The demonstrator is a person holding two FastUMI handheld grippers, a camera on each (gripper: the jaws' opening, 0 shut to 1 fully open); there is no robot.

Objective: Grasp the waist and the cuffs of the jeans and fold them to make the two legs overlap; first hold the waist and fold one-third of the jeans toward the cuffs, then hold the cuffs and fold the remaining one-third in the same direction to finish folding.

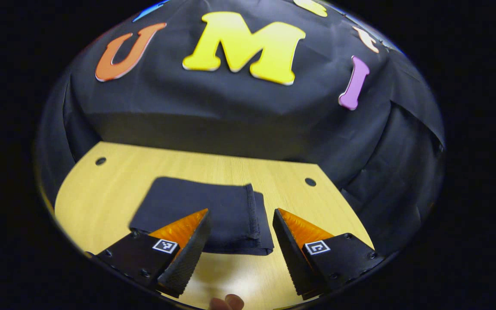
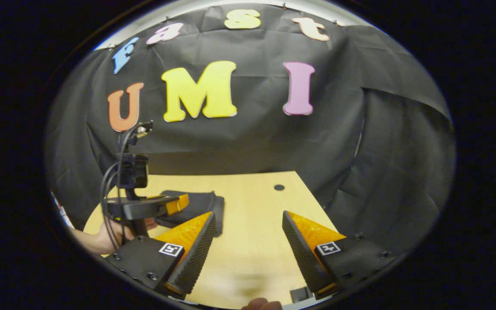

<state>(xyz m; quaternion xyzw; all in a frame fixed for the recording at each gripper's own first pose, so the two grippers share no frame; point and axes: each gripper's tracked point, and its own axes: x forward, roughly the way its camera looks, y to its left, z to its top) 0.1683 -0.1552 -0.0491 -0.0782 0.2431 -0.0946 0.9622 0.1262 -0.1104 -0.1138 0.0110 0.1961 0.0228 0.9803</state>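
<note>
lying flat, dark jeans [image 1: 213,215] folded, seemingly in thirds.

No readable words, brands or numbers appear apart from the wall cloth. Each hand-held gripper finger carries a small square black-and-white marker [image 1: 165,246], a coded pattern, not legible text.

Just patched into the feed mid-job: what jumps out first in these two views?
The folded jeans stand out first, a compact dark bundle lying flat on the wooden table, just ahead of the open left gripper. In the right gripper view, the left gripper hangs over the jeans at the left, held by a hand, while the right gripper is open above bare table.
</note>
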